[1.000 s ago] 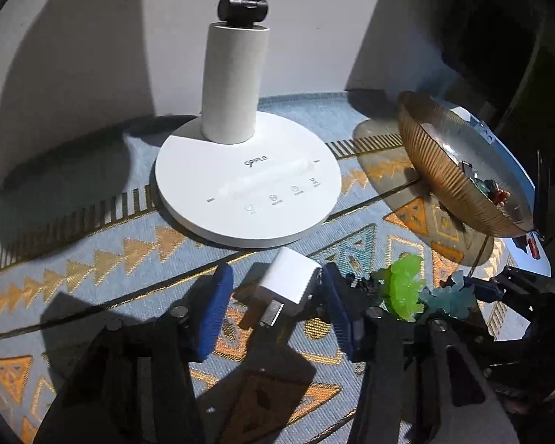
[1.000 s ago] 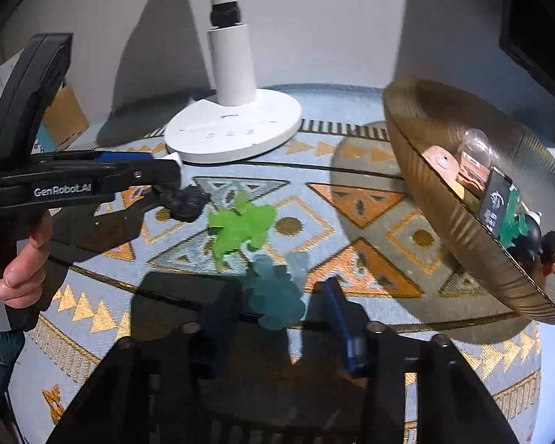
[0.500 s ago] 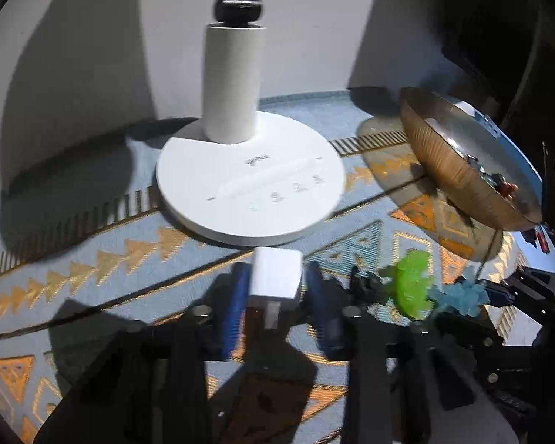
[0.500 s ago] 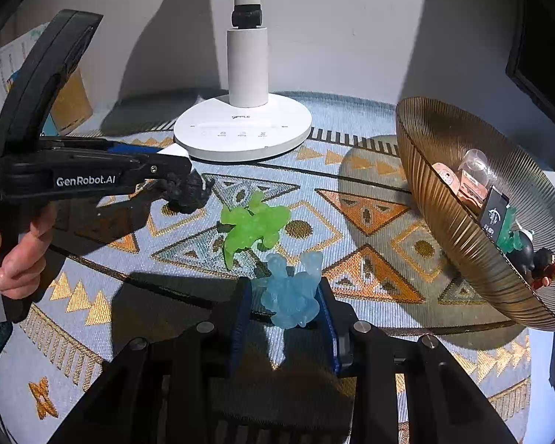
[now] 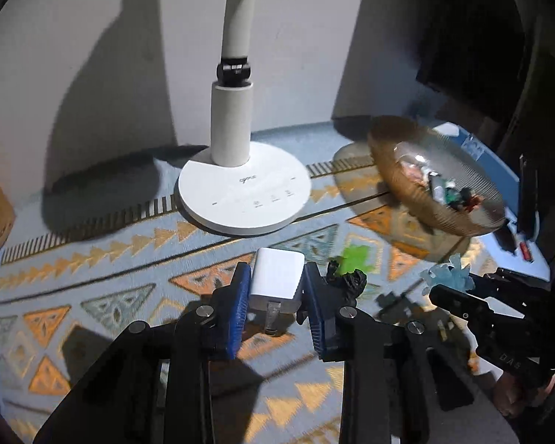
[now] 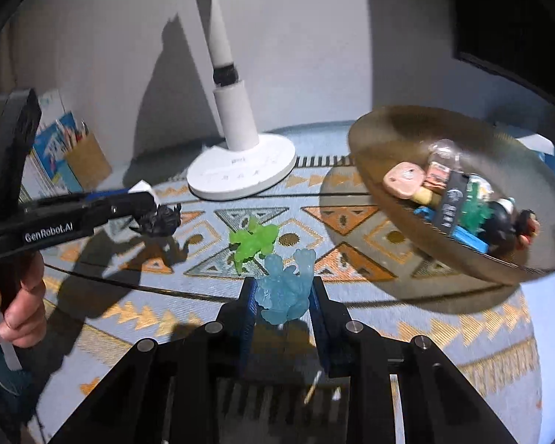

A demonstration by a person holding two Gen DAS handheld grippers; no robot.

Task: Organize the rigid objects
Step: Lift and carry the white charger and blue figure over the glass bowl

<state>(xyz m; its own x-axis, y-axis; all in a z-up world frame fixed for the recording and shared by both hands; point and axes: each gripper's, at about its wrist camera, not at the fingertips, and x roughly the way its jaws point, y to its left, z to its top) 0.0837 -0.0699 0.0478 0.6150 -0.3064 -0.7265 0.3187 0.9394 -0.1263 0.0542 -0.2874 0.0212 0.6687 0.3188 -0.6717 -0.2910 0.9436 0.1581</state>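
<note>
At the lower centre of the left wrist view, the left gripper (image 5: 276,303) pinched a white charger (image 5: 277,277) between its blue pads, prongs pointing down toward the camera. At the lower centre of the right wrist view, the right gripper (image 6: 283,305) clamped a pale blue figurine (image 6: 284,292), fingers narrowed around it. The amber bowl (image 6: 388,137), already holding small items, sat at the right of that frame. A green figurine (image 6: 253,241) and a black figurine (image 6: 162,220) lay on the patterned cloth (image 6: 351,218). Carrying each piece well above the bowl's rim before releasing would likely avoid knocking it.
</note>
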